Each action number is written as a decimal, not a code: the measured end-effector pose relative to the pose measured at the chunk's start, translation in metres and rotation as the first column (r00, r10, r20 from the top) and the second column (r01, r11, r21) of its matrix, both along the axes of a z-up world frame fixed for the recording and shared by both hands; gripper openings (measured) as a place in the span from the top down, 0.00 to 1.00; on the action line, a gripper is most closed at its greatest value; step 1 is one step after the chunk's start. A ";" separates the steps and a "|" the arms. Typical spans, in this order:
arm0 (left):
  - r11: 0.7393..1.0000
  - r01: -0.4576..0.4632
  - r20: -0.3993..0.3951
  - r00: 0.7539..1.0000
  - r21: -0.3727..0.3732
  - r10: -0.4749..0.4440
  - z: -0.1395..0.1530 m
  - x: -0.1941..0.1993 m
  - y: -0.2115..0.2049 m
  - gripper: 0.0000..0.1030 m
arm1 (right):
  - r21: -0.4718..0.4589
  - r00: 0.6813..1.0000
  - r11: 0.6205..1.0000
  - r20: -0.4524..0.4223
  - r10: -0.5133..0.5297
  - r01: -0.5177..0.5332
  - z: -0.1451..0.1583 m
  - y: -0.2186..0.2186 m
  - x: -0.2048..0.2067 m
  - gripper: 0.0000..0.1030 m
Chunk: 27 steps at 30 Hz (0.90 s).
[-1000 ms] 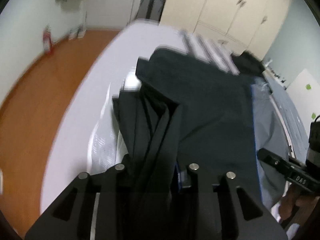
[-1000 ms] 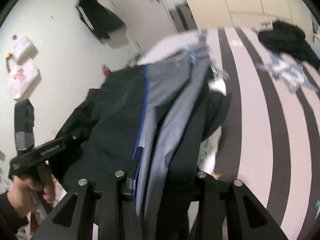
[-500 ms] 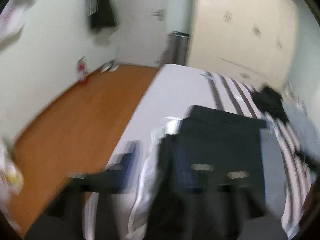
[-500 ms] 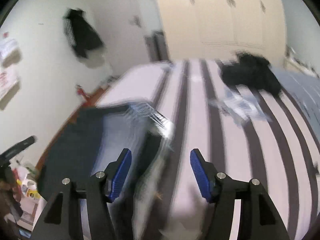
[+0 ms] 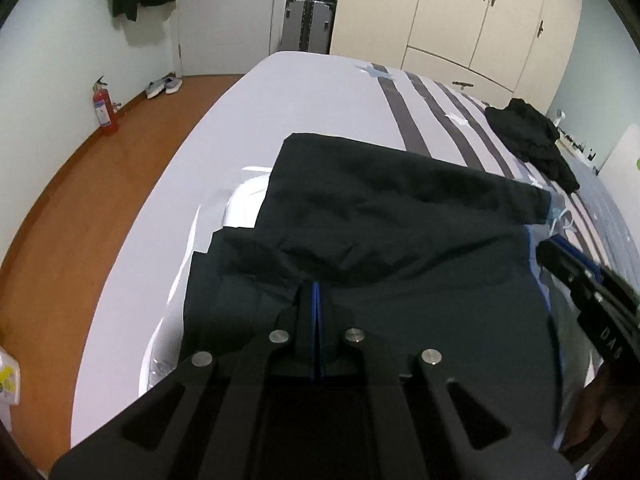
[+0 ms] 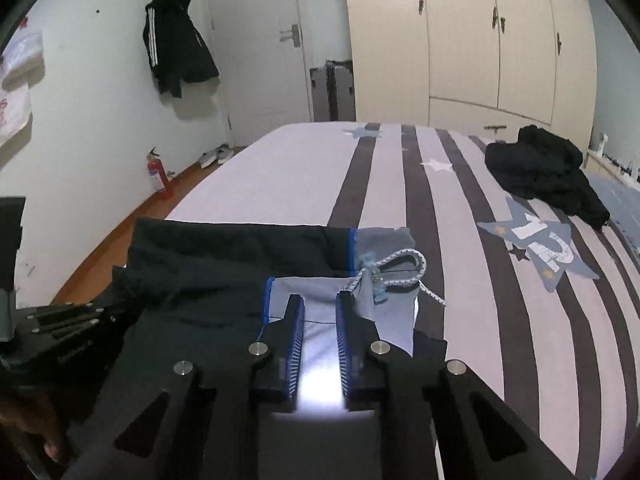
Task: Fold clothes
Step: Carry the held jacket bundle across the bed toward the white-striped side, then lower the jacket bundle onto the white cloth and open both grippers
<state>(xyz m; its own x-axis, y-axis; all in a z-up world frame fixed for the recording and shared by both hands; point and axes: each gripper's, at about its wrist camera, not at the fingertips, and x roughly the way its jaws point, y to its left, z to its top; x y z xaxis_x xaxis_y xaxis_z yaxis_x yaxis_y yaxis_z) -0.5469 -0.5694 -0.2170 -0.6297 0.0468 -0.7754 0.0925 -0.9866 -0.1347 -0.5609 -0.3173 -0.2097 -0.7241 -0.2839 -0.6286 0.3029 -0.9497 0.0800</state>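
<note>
A dark navy garment (image 5: 400, 220) with a grey inner waistband, blue trim and a white drawstring (image 6: 404, 264) lies folded flat on the near part of the striped bed (image 6: 400, 184). My left gripper (image 5: 316, 292) hovers over its near edge, jaws shut pad to pad with no cloth between them. My right gripper (image 6: 320, 304) is over the grey waistband (image 6: 320, 292); its jaws are closing, a narrow gap still shows and the pads grip nothing. Each gripper appears at the other view's edge: the right gripper (image 5: 592, 292) and the left gripper (image 6: 72, 320).
A crumpled black clothing pile (image 6: 548, 176) sits at the bed's far right. White plastic (image 5: 244, 204) pokes out under the garment's left side. Left of the bed is wooden floor (image 5: 80, 200) with a red fire extinguisher (image 5: 105, 110); a wardrobe (image 6: 480, 40) and a suitcase (image 5: 308, 26) stand behind.
Both grippers held the bunched garment up a second ago. It now lies folded on the bed, released by both; the left jaws have shut and the right opened wide, then narrowed.
</note>
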 end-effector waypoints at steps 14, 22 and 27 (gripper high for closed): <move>0.996 0.093 0.036 0.995 0.002 -0.093 0.012 -0.066 0.016 0.99 | -0.016 0.993 1.000 0.119 0.007 -0.005 0.020 -0.009 -0.038 0.89; 0.998 0.063 0.021 0.998 0.012 -0.063 -0.001 -0.083 0.009 0.98 | -0.020 0.993 1.000 0.114 -0.021 0.023 0.004 -0.006 -0.051 0.99; 1.000 -0.014 -0.031 0.999 0.009 0.015 0.014 -0.074 -0.017 0.98 | -0.020 0.999 1.000 0.050 -0.011 0.012 0.032 0.002 -0.042 0.93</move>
